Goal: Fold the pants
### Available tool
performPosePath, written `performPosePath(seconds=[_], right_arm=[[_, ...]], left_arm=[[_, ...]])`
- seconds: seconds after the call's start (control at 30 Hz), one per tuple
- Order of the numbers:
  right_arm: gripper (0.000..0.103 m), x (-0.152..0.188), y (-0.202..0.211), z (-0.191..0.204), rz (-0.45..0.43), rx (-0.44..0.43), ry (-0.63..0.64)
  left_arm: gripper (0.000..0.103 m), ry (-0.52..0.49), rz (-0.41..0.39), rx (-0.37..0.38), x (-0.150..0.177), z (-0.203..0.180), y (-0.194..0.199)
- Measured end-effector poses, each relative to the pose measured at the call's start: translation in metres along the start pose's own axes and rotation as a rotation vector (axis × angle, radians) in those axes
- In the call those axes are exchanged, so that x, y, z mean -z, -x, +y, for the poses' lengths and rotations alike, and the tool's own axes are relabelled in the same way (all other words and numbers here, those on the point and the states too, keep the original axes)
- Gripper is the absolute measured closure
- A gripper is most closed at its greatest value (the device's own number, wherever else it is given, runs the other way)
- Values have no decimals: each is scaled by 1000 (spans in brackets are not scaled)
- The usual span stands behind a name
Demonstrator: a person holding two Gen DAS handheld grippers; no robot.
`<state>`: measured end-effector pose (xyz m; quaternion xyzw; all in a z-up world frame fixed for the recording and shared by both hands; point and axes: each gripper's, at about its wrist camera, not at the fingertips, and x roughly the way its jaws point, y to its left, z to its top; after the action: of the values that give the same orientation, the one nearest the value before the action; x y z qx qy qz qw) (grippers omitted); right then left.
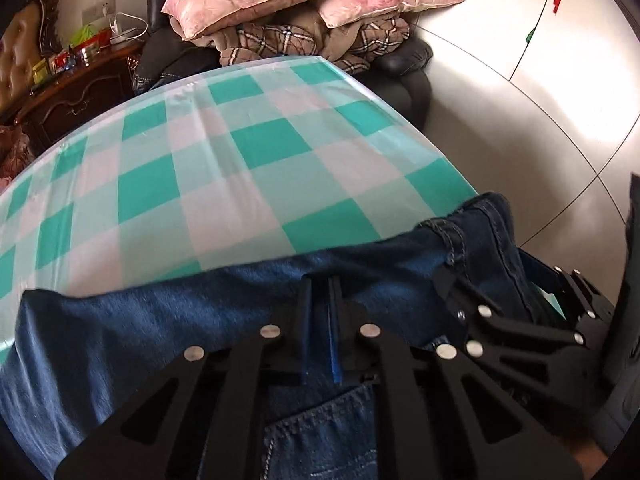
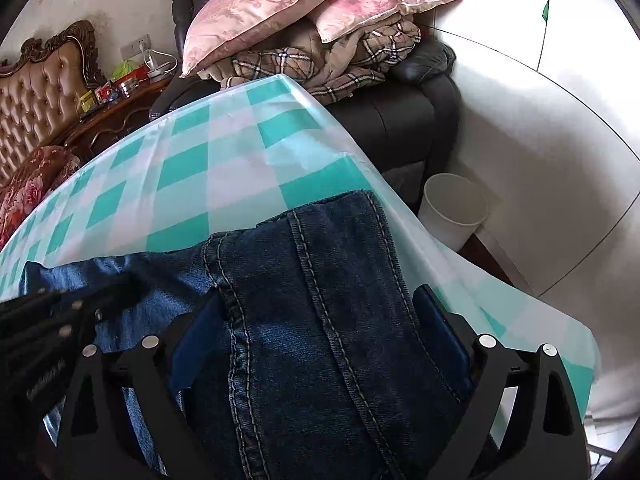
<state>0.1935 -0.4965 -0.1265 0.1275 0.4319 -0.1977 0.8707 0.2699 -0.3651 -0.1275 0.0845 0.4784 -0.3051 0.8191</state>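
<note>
The jeans (image 1: pixel 192 320) are spread along the near edge of the bench (image 1: pixel 224 168), over its green-and-white checked cloth, with one end reaching the right-hand corner. The left tool (image 1: pixel 320 320) is pressed down onto the denim, its fingers (image 1: pixel 306 320) drawn almost together with only a thin fold of blue fabric seen between them; a grip on the jeans is indicated. A stitched pocket seam is seen just below it.

In the right wrist view, the right tool (image 2: pixel 320 320) is spread wide, and a thick bunched band of jeans (image 2: pixel 320 280) with heavy seams is lying between its fingers (image 2: pixel 440 320), filling the gap. Whether the cloth is actually pinched cannot be told. The left tool (image 2: pixel 80 312) is glimpsed at the left edge, resting on the denim.

Beyond the bench, pink pillows (image 2: pixel 304 4) are stacked on a plaid blanket (image 2: pixel 352 60) on a dark armchair (image 2: pixel 400 120), and a white bin (image 2: pixel 456 212) is standing on the floor beside it.
</note>
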Motion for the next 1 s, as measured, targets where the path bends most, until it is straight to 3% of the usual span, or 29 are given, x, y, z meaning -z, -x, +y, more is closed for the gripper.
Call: performPosePath(seconds=[0.17,0.23,0.4,0.57,0.67,0.77,0.9,0.93,0.97,1.0], right_arm=[[13,1,-1,0,-2,-5,-5],[13,1,-2,1,1,6,1],[13,2,1,2,-1,0,13],[16,21,56,-21,-77,-94,-37],[30,51,95,-77,-58,-189,-226],[41,72,98,-117,19,-306,-372],[45,76,95,-133,46,-421,-419],[45,75,91,-130,59,-455,-415],[58,73,88,-127,67,-425,-397],[83,73,84,-125,92,-363,-380]], left_arm=[[96,-5,-56,1,-6,-13,15],[103,-21,-45,27,-7,-21,13],[101,20,13,59,-14,-9,-5],[101,-35,1,21,-12,-16,-5],[101,-27,-13,38,-10,-13,-5],[101,-28,-22,38,-10,-13,-5],[101,-43,-57,42,-6,-16,4],[95,-47,-73,39,-4,-18,10],[87,-57,-95,47,0,-22,18],[80,-78,-137,96,10,-30,36]])
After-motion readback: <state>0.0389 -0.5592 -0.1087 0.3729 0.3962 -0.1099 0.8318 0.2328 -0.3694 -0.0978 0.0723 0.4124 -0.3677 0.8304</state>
